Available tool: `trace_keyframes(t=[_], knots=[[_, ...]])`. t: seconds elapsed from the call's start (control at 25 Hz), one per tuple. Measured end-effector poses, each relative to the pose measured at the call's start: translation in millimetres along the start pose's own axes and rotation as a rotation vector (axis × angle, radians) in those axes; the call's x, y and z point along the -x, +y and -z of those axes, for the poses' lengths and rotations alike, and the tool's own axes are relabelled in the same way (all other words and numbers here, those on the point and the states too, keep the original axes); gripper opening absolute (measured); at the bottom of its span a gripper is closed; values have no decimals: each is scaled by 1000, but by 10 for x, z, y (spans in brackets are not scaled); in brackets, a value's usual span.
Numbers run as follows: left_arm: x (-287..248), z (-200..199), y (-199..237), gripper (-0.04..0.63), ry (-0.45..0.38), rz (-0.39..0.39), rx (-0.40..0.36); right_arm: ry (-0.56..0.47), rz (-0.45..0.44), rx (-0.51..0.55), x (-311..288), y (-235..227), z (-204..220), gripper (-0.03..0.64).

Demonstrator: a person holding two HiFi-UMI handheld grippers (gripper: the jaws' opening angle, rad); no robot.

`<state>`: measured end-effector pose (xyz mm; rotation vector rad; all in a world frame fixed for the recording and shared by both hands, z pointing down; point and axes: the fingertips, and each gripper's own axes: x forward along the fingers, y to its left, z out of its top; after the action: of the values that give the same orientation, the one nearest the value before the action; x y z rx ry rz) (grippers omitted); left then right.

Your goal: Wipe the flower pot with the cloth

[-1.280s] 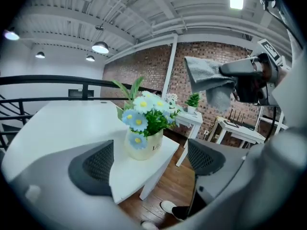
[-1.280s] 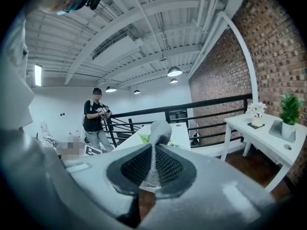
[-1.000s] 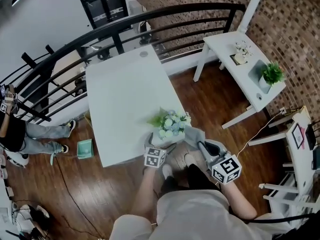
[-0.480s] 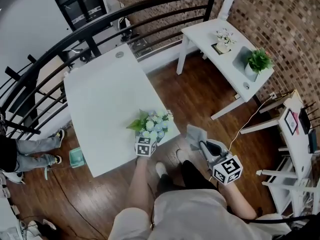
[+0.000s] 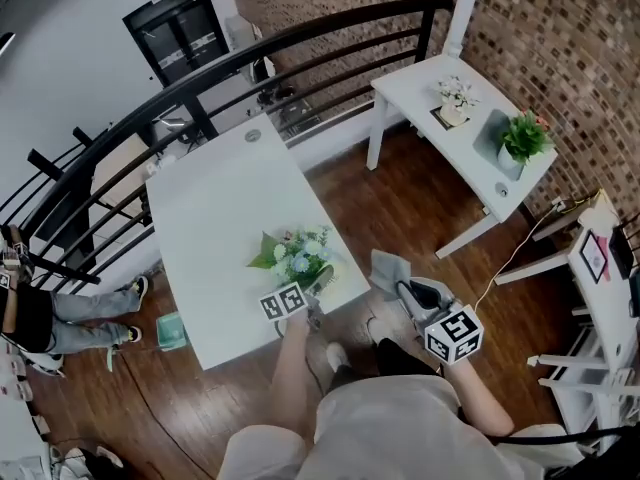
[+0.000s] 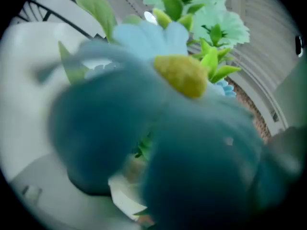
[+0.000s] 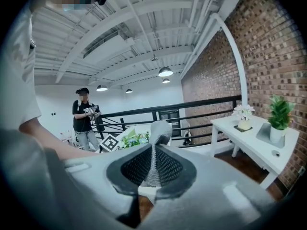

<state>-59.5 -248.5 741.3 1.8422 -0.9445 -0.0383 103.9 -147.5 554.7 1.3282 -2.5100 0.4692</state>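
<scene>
A flower pot [image 5: 300, 256] full of pale blue and green artificial flowers stands near the front right corner of the white table [image 5: 225, 208]. My left gripper [image 5: 312, 288] has its teal fingers [image 6: 96, 143] on either side of the white pot [image 6: 125, 195], under the blooms [image 6: 184, 75]. Its jaws have just been closing and now press on the pot. My right gripper [image 5: 408, 290] hangs off the table's right edge, over the wooden floor, shut on a grey cloth [image 5: 388, 268]. The cloth [image 7: 160, 131] sticks up from between its pads, clear of the pot [image 7: 135, 139].
A second white table [image 5: 455, 133] with small potted plants [image 5: 522, 138] stands against the brick wall at right. A black railing [image 5: 300, 38] curves behind the work table. A person [image 5: 25, 313] stands at far left, and a teal box [image 5: 170, 330] lies on the floor.
My left gripper has rolled and moved in on the pot, its jaws narrowing around it. My right gripper has drawn the cloth away from the pot, off to the right.
</scene>
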Motion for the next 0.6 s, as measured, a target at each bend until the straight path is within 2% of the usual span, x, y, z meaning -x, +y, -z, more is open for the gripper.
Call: trace_keyframes(t=[0.12,0.2,0.28,0.36,0.48,0.6], knots=[[96,-56,-276,555,-58,118,154,42,-200,54,-159,191,-45,6],[167,-128,-489,555,-92,177,217,91,-333,127,-242,345,-55,6],[233,-180,-715,555,-116,223,245,115,-456,213,-286,533,-102,6],[309,-225,-929,554,-131,259,238,118,-548,316,-369,737,-149,6],[418,-315,-1226,554,-152,309,202,154,-579,489,-578,907,-191,6],[492,-340,-1443,554,-156,354,170,164,-563,549,-726,859,-305,6]])
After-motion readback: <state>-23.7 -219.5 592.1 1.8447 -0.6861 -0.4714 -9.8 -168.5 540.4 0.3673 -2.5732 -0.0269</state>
